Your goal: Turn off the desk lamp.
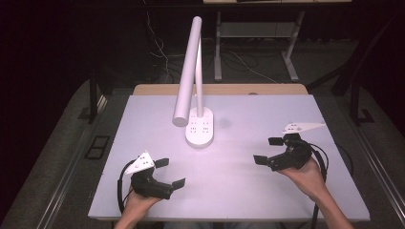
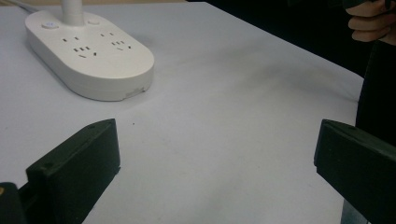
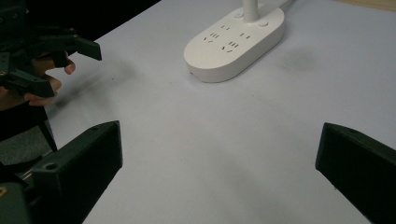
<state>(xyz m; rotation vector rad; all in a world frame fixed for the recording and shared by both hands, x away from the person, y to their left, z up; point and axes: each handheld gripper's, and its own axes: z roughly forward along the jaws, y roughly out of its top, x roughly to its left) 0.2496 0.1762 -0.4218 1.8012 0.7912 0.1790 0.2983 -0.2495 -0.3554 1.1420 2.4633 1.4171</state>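
A white desk lamp (image 1: 190,71) stands on an oval white base with power sockets (image 1: 199,127) at the middle back of the white table top (image 1: 239,176). The base also appears in the left gripper view (image 2: 88,53) and the right gripper view (image 3: 236,42). My left gripper (image 1: 170,172) is held near the front left of the table, open, nothing between its jaws. My right gripper (image 1: 267,150) hovers at the right side, open and empty too. In the right gripper view the left gripper (image 3: 60,63) sits at the far left in a hand.
The table's wooden back edge (image 1: 219,89) lies behind the lamp. Cables (image 1: 162,52) and metal table legs (image 1: 218,47) stand on the dark floor beyond. A cable (image 1: 120,188) trails from the left gripper over the front edge.
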